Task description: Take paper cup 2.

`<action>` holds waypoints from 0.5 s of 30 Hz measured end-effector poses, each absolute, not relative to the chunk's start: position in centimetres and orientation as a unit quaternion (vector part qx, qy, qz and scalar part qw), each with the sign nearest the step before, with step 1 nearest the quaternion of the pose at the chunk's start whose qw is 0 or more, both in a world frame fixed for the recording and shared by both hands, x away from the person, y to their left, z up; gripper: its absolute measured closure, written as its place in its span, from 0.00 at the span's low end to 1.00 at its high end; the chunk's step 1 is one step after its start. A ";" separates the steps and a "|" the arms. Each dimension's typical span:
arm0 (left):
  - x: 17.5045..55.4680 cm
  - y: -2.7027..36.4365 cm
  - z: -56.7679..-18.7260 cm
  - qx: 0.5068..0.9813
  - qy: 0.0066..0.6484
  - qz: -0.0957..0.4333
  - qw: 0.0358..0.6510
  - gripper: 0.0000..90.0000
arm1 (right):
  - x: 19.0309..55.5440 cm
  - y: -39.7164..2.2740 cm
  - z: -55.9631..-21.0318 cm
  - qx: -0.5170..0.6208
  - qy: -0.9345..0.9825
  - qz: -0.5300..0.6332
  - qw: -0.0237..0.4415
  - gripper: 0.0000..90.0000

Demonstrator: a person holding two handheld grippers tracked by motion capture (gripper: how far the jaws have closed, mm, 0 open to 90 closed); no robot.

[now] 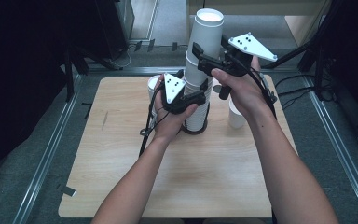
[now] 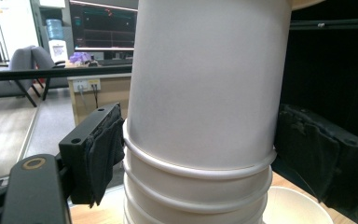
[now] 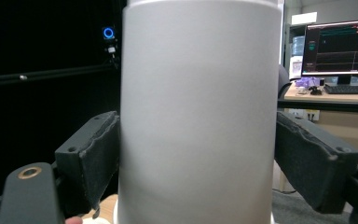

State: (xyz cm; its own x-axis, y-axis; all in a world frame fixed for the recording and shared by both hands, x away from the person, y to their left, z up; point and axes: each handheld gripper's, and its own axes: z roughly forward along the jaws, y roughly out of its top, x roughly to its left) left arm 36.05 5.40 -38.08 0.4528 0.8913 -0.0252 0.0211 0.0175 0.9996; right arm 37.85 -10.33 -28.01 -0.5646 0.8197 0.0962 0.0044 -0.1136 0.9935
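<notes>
Cups in a tall white stack (image 1: pixel 200 70) stand between my two tools. My right gripper (image 1: pixel 204 59) clamps the top cup (image 3: pixel 200 116), both pads pressed flat to its wall. Below it, my left gripper (image 1: pixel 196 97) straddles the stacked rims (image 2: pixel 198 170); I cannot tell whether both pads touch. Single cup (image 1: pixel 236 115) stands just beside my right wrist, on the wooden table (image 1: pixel 177 177).
</notes>
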 end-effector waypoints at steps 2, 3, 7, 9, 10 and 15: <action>36.0 5.4 -38.1 0.601 0.378 0.361 0.605 0.18 | 37.9 -10.3 -28.1 0.351 0.589 0.659 0.309 0.21; 36.0 5.5 -38.1 0.602 0.377 0.362 0.604 0.19 | 37.9 -10.3 -28.2 0.353 0.587 0.659 0.312 0.25; 36.0 5.5 -38.1 0.599 0.377 0.361 0.607 0.20 | 37.7 -10.3 -28.0 0.345 0.585 0.664 0.313 0.31; 35.9 5.5 -38.1 0.598 0.378 0.363 0.606 0.21 | 37.7 -10.2 -28.1 0.348 0.588 0.660 0.312 0.31; 35.9 5.6 -38.0 0.598 0.377 0.364 0.607 0.21 | 37.8 -10.2 -28.2 0.355 0.592 0.656 0.305 0.30; 35.7 5.5 -37.9 0.599 0.371 0.367 0.608 0.24 | 38.0 -10.3 -28.4 0.356 0.599 0.656 0.291 0.25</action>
